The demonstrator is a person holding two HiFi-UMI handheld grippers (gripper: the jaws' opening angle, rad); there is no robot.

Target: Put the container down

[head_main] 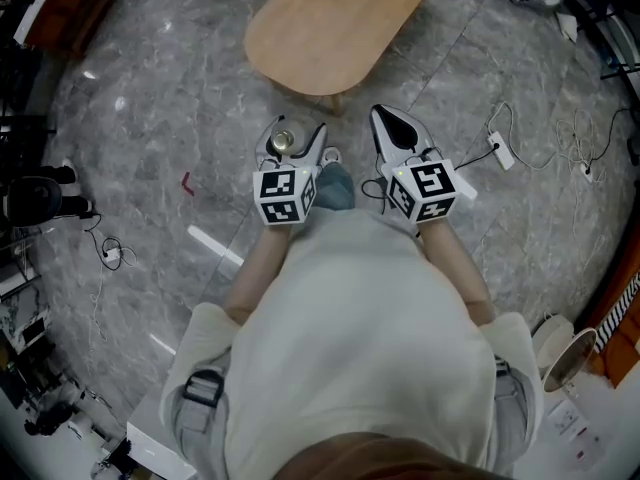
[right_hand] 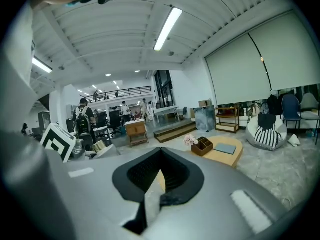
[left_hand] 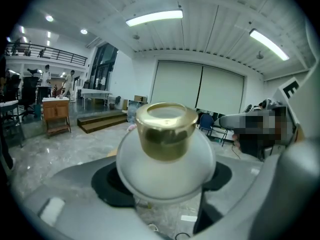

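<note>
The container (left_hand: 165,166) is a round white jar with a gold lid (left_hand: 166,129). It sits upright between the jaws of my left gripper (head_main: 296,140), which is shut on its white body. In the head view the container (head_main: 281,141) hangs over the grey marble floor, just short of the low wooden table (head_main: 330,28). My right gripper (head_main: 392,126) is level with the left one and a little to its right. Its jaws are together with nothing between them, and in the right gripper view they (right_hand: 157,184) point toward the table (right_hand: 227,156).
A brown organiser box (right_hand: 202,146) and a flat grey pad stand on the table's far part. A white power strip (head_main: 500,150) and cables lie on the floor to the right. A small red object (head_main: 187,182) lies on the floor at the left. A white fan (head_main: 565,353) stands at the lower right.
</note>
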